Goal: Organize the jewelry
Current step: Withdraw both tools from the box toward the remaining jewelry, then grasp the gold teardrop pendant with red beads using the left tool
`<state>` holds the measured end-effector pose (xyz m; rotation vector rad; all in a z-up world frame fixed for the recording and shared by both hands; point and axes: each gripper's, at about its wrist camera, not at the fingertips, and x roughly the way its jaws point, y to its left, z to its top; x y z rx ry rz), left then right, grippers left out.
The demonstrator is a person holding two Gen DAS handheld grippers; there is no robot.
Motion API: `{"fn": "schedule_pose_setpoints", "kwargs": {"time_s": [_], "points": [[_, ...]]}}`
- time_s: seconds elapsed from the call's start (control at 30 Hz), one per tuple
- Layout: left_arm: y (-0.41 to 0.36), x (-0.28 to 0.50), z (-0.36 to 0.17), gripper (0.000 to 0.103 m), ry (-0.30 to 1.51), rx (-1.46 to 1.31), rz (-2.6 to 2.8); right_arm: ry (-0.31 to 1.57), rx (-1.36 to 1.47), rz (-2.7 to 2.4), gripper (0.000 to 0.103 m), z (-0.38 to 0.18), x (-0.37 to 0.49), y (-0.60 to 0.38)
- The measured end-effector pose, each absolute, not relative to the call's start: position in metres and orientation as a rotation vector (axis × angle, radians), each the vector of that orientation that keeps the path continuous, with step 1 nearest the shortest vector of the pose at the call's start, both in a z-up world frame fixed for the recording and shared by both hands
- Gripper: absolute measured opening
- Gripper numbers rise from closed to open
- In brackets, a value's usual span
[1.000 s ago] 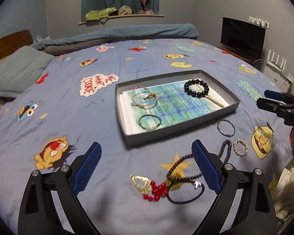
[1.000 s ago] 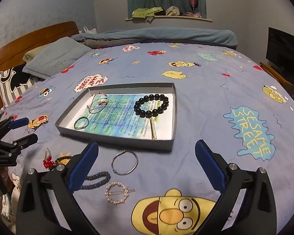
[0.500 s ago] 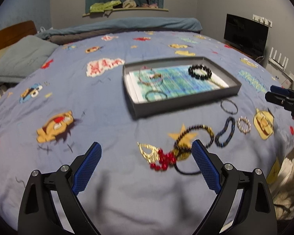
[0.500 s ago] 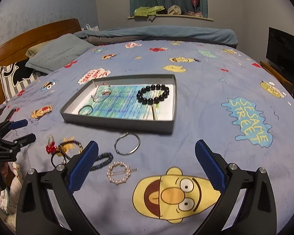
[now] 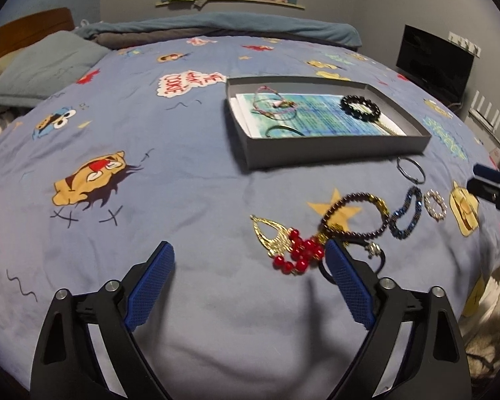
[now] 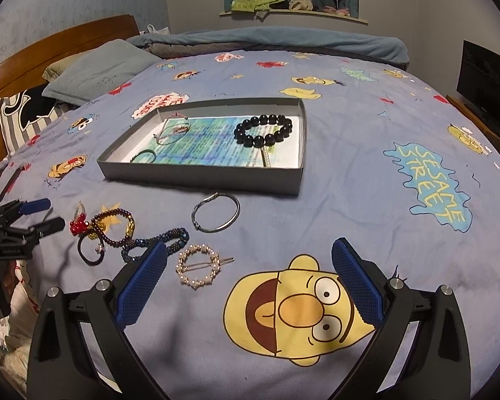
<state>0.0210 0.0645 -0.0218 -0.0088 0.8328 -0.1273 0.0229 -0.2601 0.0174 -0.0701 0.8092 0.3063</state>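
Spreading across the bedspread (image 6: 350, 173), the job looks partly done: the grey tray (image 6: 196, 178) already holds a black bead bracelet (image 6: 263, 130) and some thin bangles. Left outside, near its front wall, lie a silver bangle (image 6: 215, 212), pearl clip (image 6: 198, 265) and red-beaded tangle (image 5: 298, 253). Left gripper (image 5: 248, 278) and right gripper (image 6: 248, 280) hover spread wide, empty.

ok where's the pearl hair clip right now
In the right wrist view the pearl hair clip lies on the bedspread, just right of the blue beaded bracelet.
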Motion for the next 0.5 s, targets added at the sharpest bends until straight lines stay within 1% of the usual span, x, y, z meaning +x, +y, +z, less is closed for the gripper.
{"fn": "schedule_pose_setpoints", "kwargs": {"time_s": [0.03, 0.07, 0.1, 0.13, 0.3, 0.37, 0.43, 0.5], "points": [[0.066, 0.023, -0.022, 0.086, 0.830, -0.011, -0.118, 0.812, -0.071, 0.308, 0.098, 0.016, 0.023, -0.259], [0.067, 0.025, -0.021, 0.077, 0.832, -0.014, -0.117, 0.815, -0.073, 0.309, 0.098, 0.016, 0.023, -0.259], [0.068, 0.026, -0.021, 0.074, 0.835, -0.017, -0.120, 0.815, -0.075, 0.311, 0.098, 0.015, 0.023, -0.258], [0.069, 0.028, -0.021, 0.068, 0.841, -0.019, -0.124, 0.815, -0.079, 0.313, 0.098, 0.015, 0.023, -0.257], [0.066, 0.032, -0.022, 0.059, 0.842, -0.016, -0.141, 0.817, -0.085, 0.317, 0.098, 0.013, 0.023, -0.255], [0.065, 0.032, -0.024, 0.051, 0.849, -0.019, -0.155, 0.819, -0.087, 0.315, 0.098, 0.012, 0.023, -0.254], [0.063, 0.033, -0.026, 0.045, 0.860, -0.020, -0.173, 0.819, -0.082, 0.318, 0.098, 0.012, 0.023, -0.255], [0.062, 0.033, -0.027, 0.044, 0.862, -0.019, -0.177, 0.817, -0.082, 0.321, 0.098, 0.011, 0.023, -0.256]]}}
